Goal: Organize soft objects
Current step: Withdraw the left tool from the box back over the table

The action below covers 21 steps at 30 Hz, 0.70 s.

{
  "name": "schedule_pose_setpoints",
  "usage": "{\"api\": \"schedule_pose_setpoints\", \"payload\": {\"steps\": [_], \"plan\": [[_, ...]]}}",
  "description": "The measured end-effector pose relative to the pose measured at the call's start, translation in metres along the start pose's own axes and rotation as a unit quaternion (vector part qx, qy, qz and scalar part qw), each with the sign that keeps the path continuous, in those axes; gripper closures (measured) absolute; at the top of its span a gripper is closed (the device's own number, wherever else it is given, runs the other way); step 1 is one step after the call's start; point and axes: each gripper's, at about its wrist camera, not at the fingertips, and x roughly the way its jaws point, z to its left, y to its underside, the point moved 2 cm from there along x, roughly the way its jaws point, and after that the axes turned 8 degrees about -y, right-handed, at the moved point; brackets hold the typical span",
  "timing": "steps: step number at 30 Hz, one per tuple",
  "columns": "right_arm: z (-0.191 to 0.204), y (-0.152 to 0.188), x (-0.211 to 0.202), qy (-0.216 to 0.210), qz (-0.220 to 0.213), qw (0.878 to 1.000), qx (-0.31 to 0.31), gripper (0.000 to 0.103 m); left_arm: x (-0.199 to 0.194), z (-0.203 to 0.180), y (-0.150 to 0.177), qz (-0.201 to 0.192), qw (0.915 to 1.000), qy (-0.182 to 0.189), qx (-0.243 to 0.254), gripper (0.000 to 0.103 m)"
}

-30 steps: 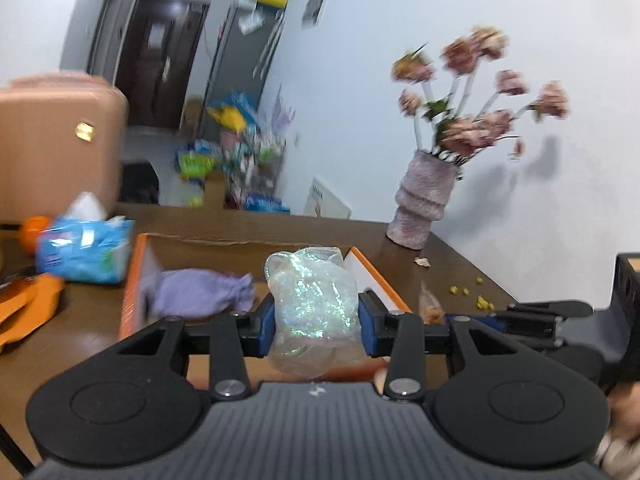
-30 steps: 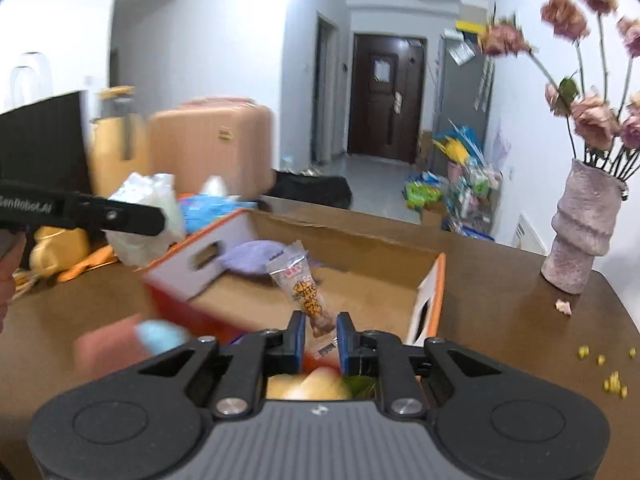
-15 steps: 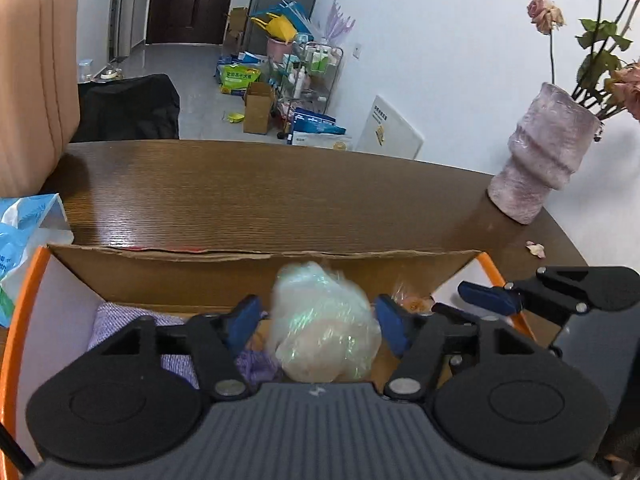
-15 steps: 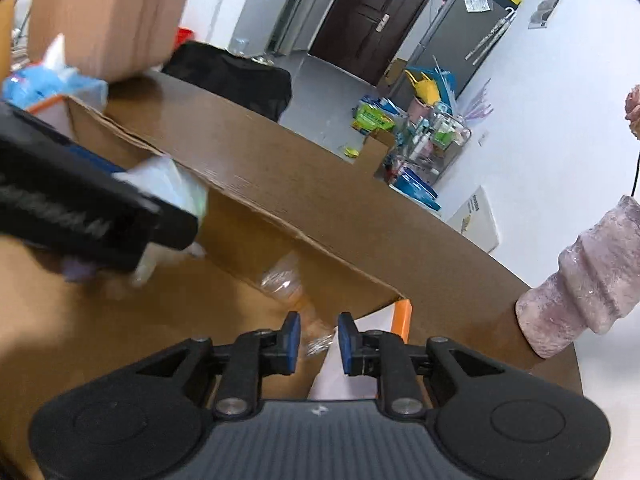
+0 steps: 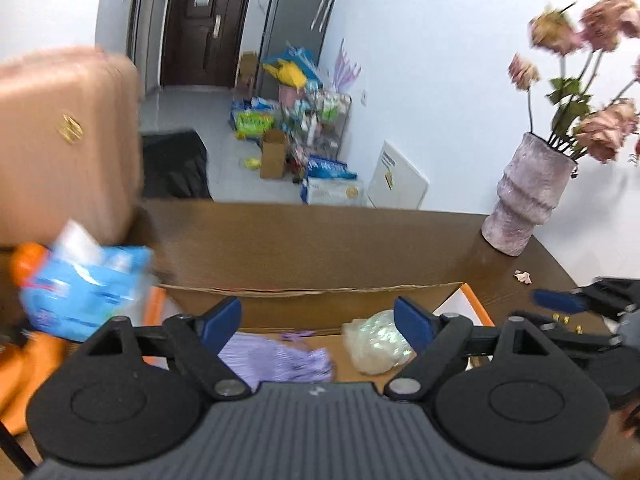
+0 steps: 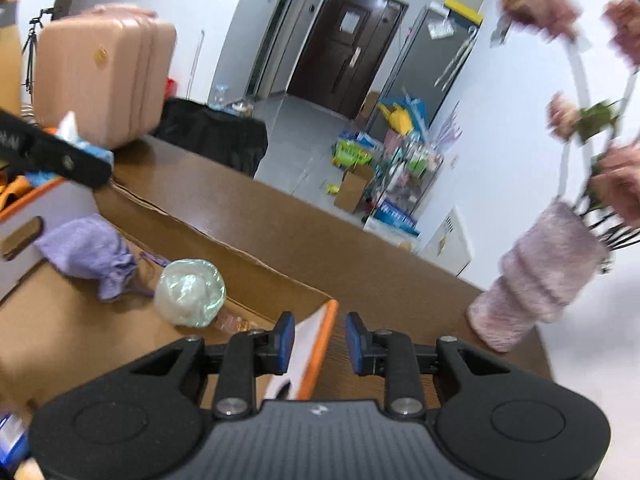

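Note:
An open cardboard box [image 5: 320, 300] with an orange rim [image 6: 320, 344] stands on the brown table. Inside lie a purple drawstring pouch [image 5: 276, 356] [image 6: 88, 252], a shiny clear bag [image 5: 378, 346] [image 6: 190, 292] and a small snack packet [image 6: 236, 322] under the bag's edge. My left gripper [image 5: 318, 322] is wide open and empty above the box. My right gripper [image 6: 320, 342] is open and empty over the box's right rim; one of its fingers [image 5: 556, 300] shows in the left wrist view.
A pink vase with dried flowers [image 5: 524, 200] [image 6: 536, 280] stands at the table's right. A blue tissue pack [image 5: 80, 292] and an orange object [image 5: 24, 264] lie left of the box. A pink suitcase [image 6: 100, 76] stands behind. Crumbs [image 5: 524, 276] dot the table.
My left gripper opened wide and let the shiny bag drop into the box, then pulled back. My right gripper opened, released the snack packet into the box and shifted right over the rim.

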Motion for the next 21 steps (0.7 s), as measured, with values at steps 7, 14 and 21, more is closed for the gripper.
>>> {"api": "schedule_pose_setpoints", "payload": {"steps": [7, 14, 21], "plan": [[-0.001, 0.023, -0.109, -0.004, -0.073, 0.997, 0.030, 0.048, -0.104, 0.031, 0.017, -0.083, 0.9949, -0.049, 0.029, 0.004], [0.027, 0.050, -0.175, -0.014, -0.160, 0.984, 0.072, 0.018, -0.188, 0.042, 0.060, -0.176, 0.9819, -0.070, -0.007, 0.000], [0.071, 0.114, -0.231, -0.023, -0.250, 0.960, 0.121, 0.008, -0.248, 0.052, 0.150, -0.225, 0.9705, -0.086, -0.020, 0.000]]}}
